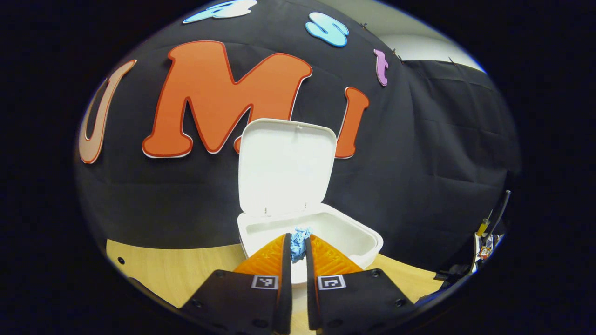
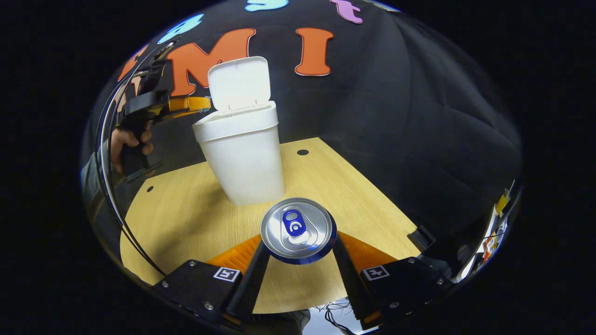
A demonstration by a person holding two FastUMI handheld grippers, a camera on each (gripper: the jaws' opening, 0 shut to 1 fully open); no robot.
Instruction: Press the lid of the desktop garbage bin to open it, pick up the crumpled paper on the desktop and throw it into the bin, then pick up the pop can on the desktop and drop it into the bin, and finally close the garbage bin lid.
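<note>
The white bin (image 2: 242, 153) stands on the wooden table with its lid (image 1: 285, 167) swung upright. Crumpled blue paper (image 1: 296, 246) is pinched between the fingers of my left gripper (image 1: 297, 237), which hovers over the near rim of the bin's open mouth (image 1: 358, 232). In the right gripper view a hand (image 2: 130, 139) holds that left gripper (image 2: 186, 104) at the bin's top left rim. The pop can (image 2: 298, 230), seen from above with a blue tab, sits between the fingers of my right gripper (image 2: 298, 244), and both fingers touch its sides. The can is in front of the bin.
The wooden tabletop (image 2: 186, 223) has small round holes (image 2: 302, 152) behind and left of the bin. Cables hang along the left side (image 2: 111, 186). Small clutter sits past the table's right edge (image 2: 493, 237). The black cloth wall stands close behind the bin.
</note>
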